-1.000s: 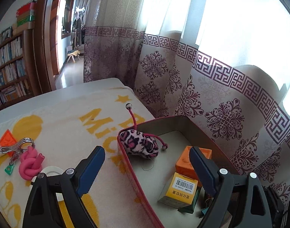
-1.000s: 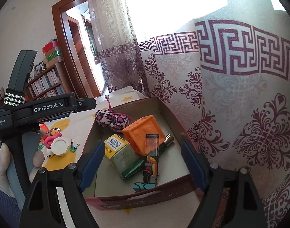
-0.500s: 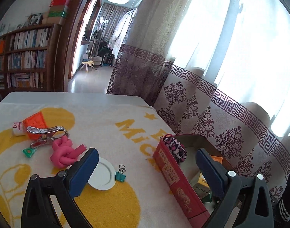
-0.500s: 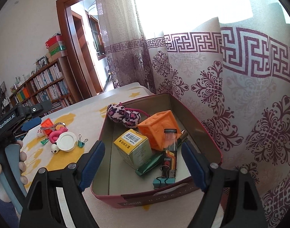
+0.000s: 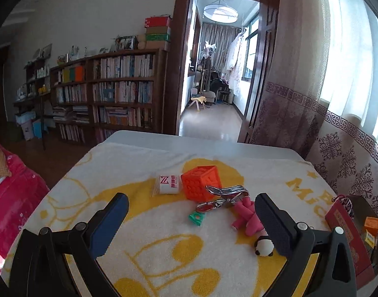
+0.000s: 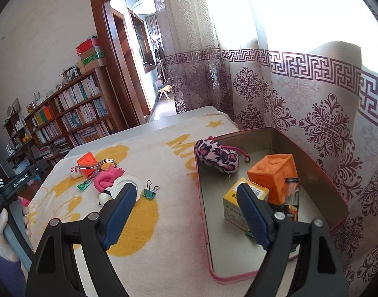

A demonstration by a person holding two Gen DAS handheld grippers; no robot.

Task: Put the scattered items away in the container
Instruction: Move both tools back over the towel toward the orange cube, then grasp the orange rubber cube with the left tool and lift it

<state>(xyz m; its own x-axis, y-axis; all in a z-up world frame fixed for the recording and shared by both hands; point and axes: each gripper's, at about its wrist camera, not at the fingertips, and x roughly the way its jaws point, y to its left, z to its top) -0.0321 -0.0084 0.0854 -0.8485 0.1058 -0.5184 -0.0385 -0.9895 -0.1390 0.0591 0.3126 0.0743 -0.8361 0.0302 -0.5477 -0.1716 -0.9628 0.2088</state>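
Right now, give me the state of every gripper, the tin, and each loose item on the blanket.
left gripper: open, empty
right gripper: open, empty
tin: lidless, partly filled
leopard plush: inside tin
pink knot: on blanket
orange cube: on blanket
binder clip: on blanket

From my feed I see a lived-in room. A long dark-wood bookcase (image 5: 109, 91) packed with books runs along the pale wall (image 5: 90, 17), with stacked boxes (image 5: 157, 32) on its top. Beside it an open wooden doorway (image 5: 186, 57) leads to a glossy-floored side room (image 5: 211, 118) with a round ceiling lamp (image 5: 221, 12) and hanging clothes (image 5: 234, 54). Bright daylight pours through patterned curtains (image 6: 300, 94) just beside the table's (image 5: 203, 143) yellow-and-white towel (image 5: 164, 227).
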